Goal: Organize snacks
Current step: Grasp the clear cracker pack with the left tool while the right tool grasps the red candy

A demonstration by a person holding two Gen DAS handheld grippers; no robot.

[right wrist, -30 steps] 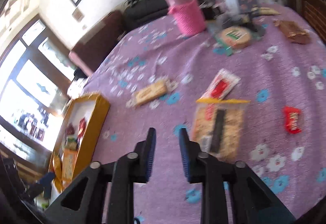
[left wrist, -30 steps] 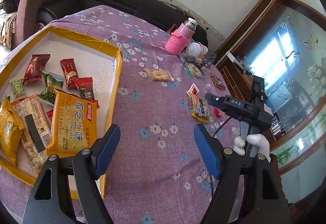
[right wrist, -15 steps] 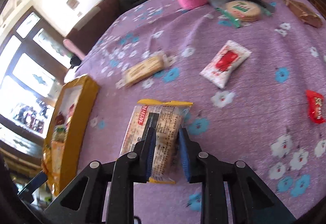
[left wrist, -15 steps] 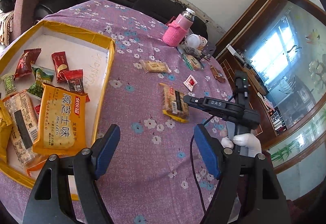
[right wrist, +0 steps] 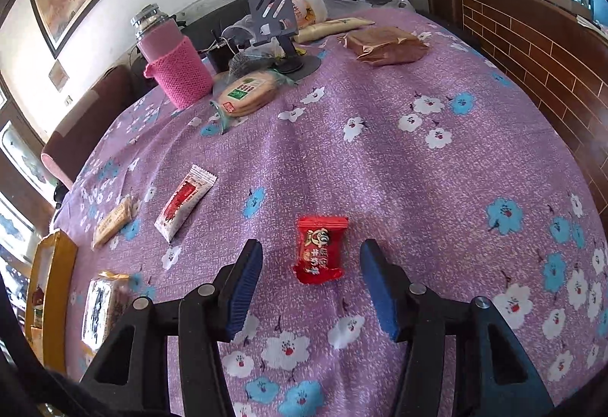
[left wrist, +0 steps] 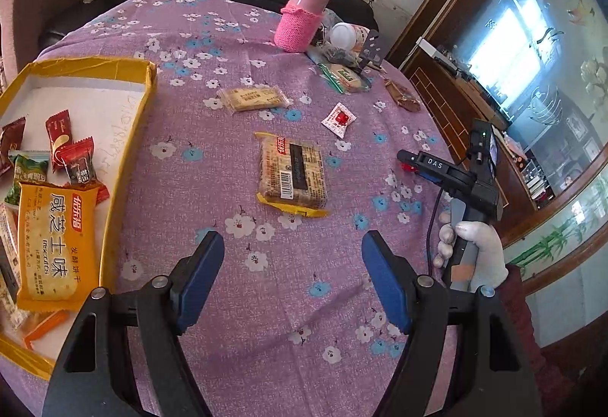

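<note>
The right gripper (right wrist: 311,289), jaws apart, frames a red candy packet (right wrist: 319,250) lying on the table (right wrist: 380,158); next it should likely descend, clamp, while the left gripper (left wrist: 292,280) waits spread and empty.

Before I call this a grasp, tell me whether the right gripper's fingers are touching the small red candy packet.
Apart. In the right wrist view the right gripper is open, and purple tablecloth shows between each finger and the red candy packet.
</note>
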